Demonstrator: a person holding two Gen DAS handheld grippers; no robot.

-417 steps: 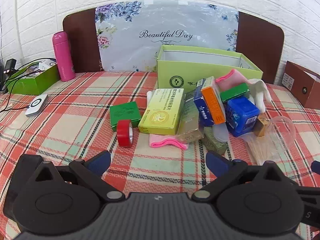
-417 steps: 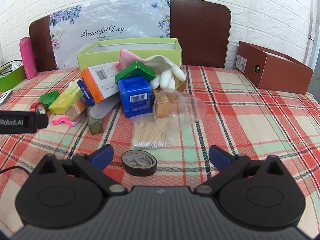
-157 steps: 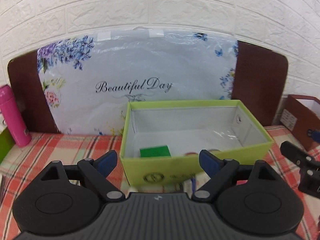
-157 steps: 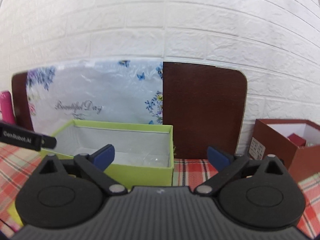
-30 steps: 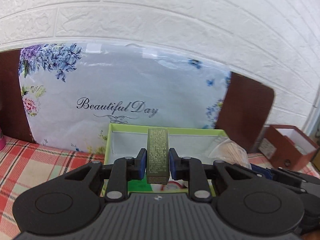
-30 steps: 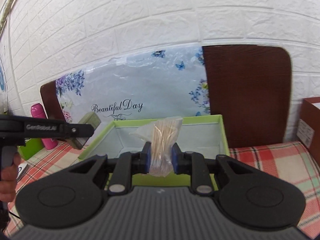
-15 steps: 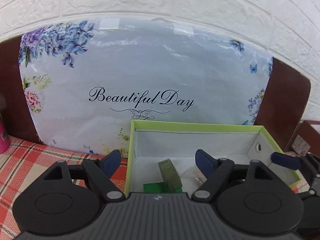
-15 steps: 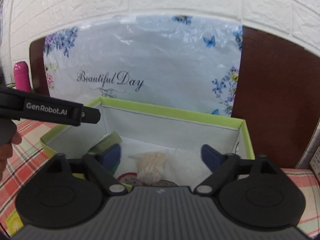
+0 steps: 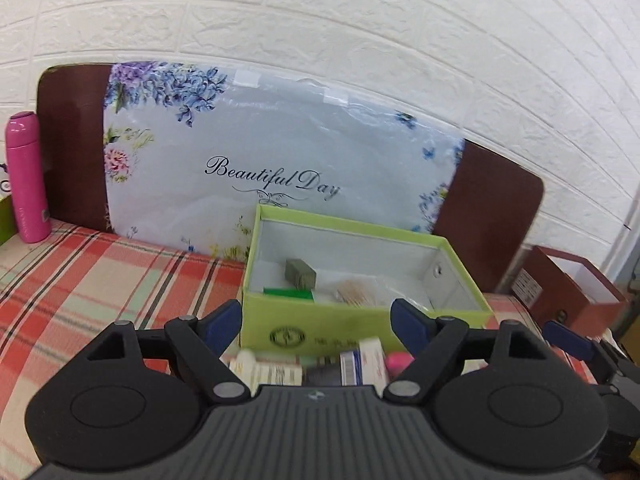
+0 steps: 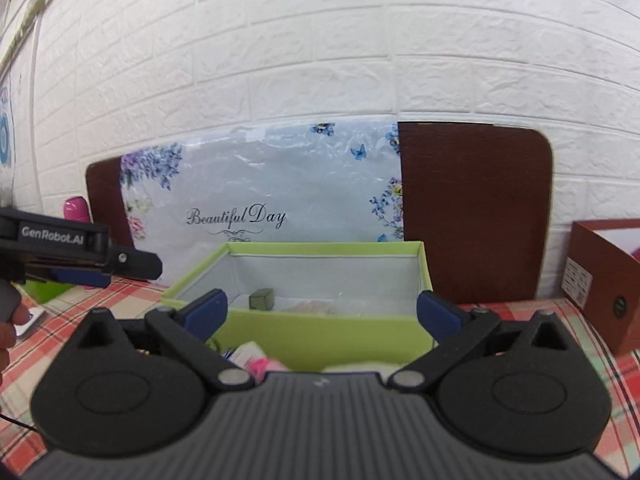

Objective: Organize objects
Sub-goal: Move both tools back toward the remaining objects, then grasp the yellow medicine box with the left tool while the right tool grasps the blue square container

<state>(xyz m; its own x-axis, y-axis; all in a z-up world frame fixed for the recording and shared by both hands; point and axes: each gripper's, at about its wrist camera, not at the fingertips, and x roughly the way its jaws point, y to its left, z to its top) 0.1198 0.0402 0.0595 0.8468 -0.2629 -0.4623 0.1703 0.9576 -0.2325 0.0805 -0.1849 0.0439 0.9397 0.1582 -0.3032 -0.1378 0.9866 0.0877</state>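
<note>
Left wrist view: olive box (image 9: 301,274), toothpick packet (image 9: 354,292) and green carton (image 9: 288,293) lying inside green bin (image 9: 360,322), on the plaid cloth (image 9: 80,276). Left gripper (image 9: 318,320) and right gripper (image 10: 322,310) both spread wide, just opened, nothing between. Next: drawing back clear of the bin's near wall, then down to the clutter (image 9: 320,364) in front, one item squarely between pads.

One green box (image 9: 352,322), one olive carton (image 9: 301,274), one toothpick bag (image 9: 356,292), one pink bottle (image 9: 25,178)
</note>
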